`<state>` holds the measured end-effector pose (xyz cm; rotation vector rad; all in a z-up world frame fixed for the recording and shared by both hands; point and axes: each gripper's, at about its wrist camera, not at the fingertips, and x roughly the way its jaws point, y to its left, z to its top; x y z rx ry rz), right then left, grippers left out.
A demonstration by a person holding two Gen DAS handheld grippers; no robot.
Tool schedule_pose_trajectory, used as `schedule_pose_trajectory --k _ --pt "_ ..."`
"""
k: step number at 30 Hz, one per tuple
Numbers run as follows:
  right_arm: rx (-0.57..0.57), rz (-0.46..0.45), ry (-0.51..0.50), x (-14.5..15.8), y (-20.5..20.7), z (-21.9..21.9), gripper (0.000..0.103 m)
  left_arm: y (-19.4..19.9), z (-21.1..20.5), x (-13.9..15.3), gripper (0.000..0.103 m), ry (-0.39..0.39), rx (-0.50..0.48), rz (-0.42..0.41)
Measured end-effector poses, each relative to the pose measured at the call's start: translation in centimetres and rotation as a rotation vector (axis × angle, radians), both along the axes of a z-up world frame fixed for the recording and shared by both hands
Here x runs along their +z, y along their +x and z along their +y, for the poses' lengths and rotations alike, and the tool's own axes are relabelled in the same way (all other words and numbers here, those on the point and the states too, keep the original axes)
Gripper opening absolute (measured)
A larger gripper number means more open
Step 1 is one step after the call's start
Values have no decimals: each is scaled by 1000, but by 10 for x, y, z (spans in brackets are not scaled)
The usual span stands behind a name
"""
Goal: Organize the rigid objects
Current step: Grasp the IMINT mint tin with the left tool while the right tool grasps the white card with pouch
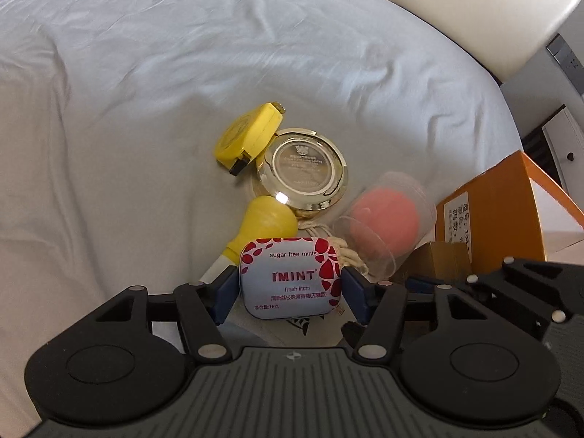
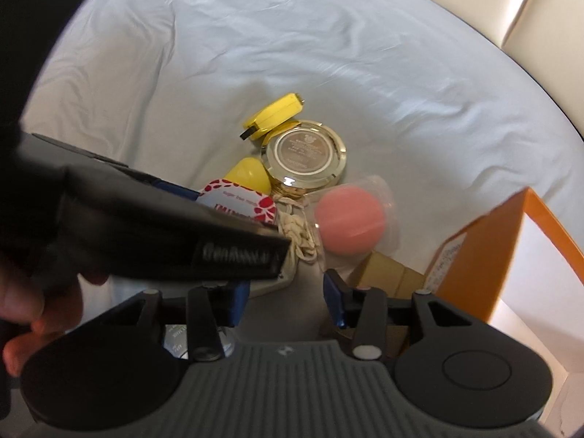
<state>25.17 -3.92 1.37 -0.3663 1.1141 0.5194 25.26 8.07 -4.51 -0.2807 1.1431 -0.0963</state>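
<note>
1. Now your left hand-held gripper [image 1: 291, 292] clamps the mint tin [image 1: 291, 279] above the bed [image 1: 146, 91].
2. Your right hand-held gripper [image 2: 288, 301] is open, empty.
3. Beyond lie the gold compact [image 1: 302, 168], yellow tape measure [image 1: 248, 137] and pink ball [image 1: 383, 224], beside the orange box [image 1: 500, 204] toward the bed's right edge.

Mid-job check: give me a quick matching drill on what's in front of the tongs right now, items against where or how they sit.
Things:
1. mint tin
2. pink ball
3. tape measure
4. gold compact

States:
A. inside a clear plastic cup
B. lying flat on the sheet, beside the tape measure
C. clamped between the left tongs
D. yellow, farthest from the cameras

Pairs: 1-C, 2-A, 3-D, 4-B
</note>
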Motion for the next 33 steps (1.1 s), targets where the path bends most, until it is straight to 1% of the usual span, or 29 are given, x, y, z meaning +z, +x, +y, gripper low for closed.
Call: schedule_pose_trajectory --k 3,5,7,8,10,13,17,22,24,25,27,29,30,33 --pt "27 16 -5 -1 0 5 50 -5 16 2 69 -12 47 -7" --pt "50 34 8 0 0 7 59 -9 28 5 69 5 79 -21" --pt "79 48 17 -1 2 12 67 -13 40 5 69 13 118 -21" --pt "93 51 13 -2 3 15 69 -14 46 4 69 3 139 -15" --pt "124 63 0 -7 7 25 70 -14 55 0 69 -24 169 2" --pt "154 94 -26 -16 13 37 72 -13 58 -2 69 -42 175 6" --pt "186 105 -72 -27 19 50 76 -15 58 -3 69 -27 170 -3" --pt "192 121 -103 -37 23 56 83 -15 60 -5 69 -42 172 -1" --pt "196 127 -126 -43 22 59 83 -16 60 -3 69 -40 168 -8" --pt "187 147 -128 -47 22 60 83 -17 60 -3 69 -41 167 -13" --pt "153 166 -110 -52 27 57 80 -18 60 -2 69 -52 162 -19" --pt "119 168 -94 -48 30 55 70 -18 60 -2 69 -55 163 -20" --pt "107 177 -82 -46 31 54 70 -18 61 -2 69 -55 164 -22" --pt "104 163 -85 -38 27 53 68 -19 61 1 69 -67 164 -38"
